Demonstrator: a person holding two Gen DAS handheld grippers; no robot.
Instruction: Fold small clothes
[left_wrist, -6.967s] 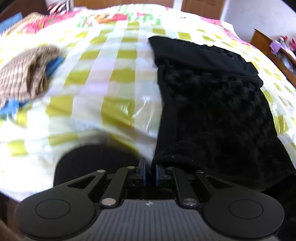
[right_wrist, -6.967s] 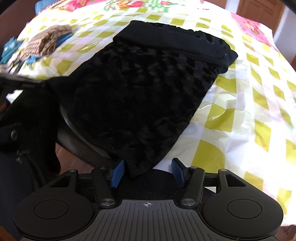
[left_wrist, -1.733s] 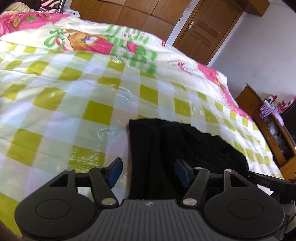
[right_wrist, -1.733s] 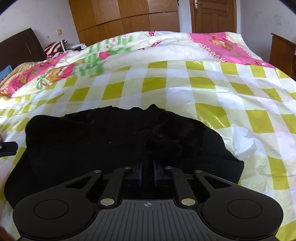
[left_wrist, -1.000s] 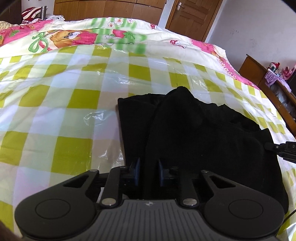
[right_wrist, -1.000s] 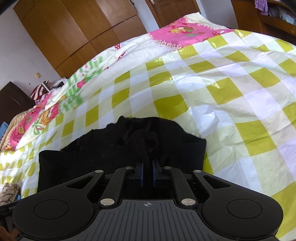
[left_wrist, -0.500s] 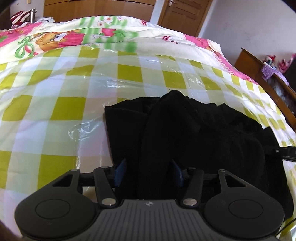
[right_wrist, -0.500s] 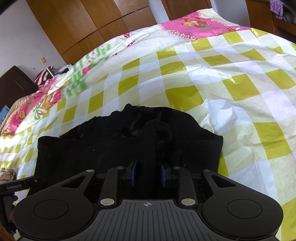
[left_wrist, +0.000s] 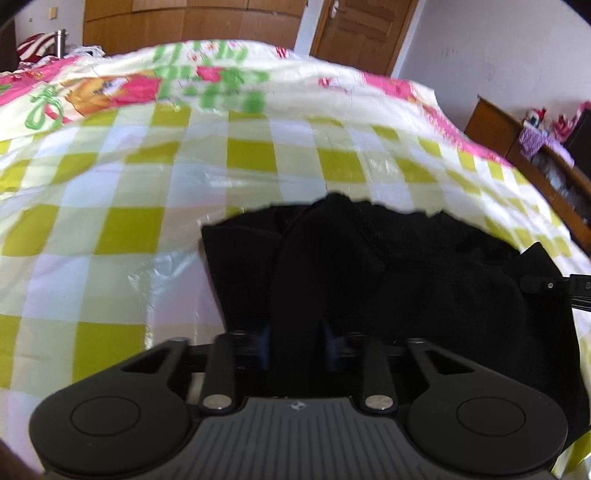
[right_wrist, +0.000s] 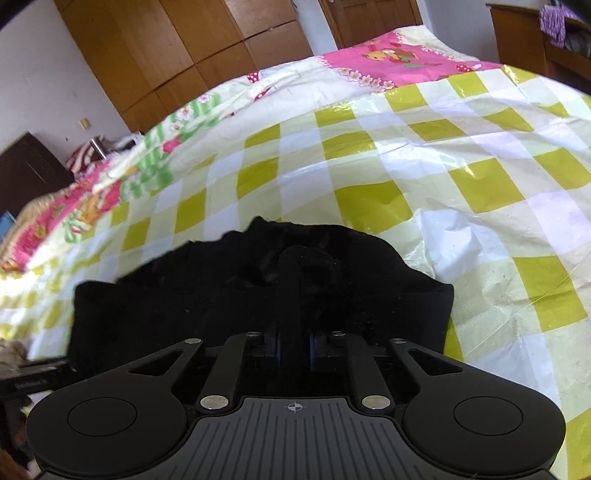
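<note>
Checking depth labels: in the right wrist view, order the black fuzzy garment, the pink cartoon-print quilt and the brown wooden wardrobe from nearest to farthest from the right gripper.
1. Black fuzzy garment, between the closing right gripper jaws.
2. Pink cartoon-print quilt, beyond, upper right.
3. Brown wooden wardrobe, against the back wall.

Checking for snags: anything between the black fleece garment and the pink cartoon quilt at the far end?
Only bare yellow-and-white checked plastic sheet lies between the black fleece garment and the pink cartoon quilt; both wrist views show it.
</note>
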